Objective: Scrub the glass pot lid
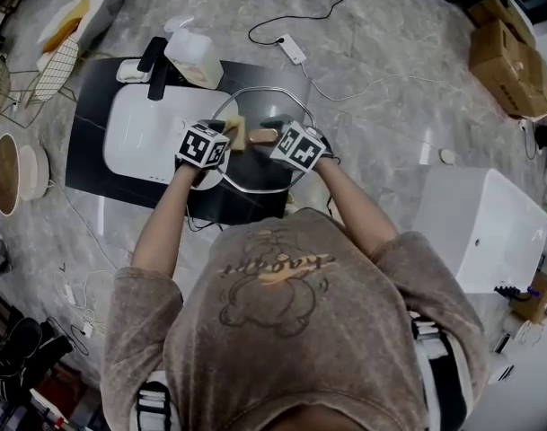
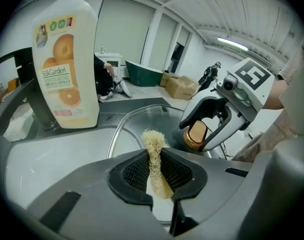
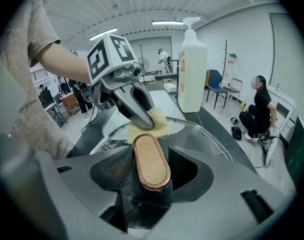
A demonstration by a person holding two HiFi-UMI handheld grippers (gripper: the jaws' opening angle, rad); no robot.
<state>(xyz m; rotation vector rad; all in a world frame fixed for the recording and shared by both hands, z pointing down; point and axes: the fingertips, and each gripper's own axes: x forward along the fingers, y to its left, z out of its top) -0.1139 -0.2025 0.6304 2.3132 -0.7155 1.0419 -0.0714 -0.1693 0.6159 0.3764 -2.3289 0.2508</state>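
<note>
Glass pot lid (image 1: 266,171) at the frame's centre, a gripper on either side.
From the head view, marker cubes hide both grips. The left gripper view shows the left gripper (image 2: 154,156) pinching a fibrous sponge (image 2: 152,144). The right gripper view shows the right gripper (image 3: 151,171) clamped on the lid's wood-topped knob (image 3: 150,159), with the sponge resting on the glass.

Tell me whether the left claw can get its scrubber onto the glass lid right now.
Probably yes. The left claw, shut on the scrubber, seems to press it against the lid; the right claw grips only the handle, leaving that side bare.
</note>
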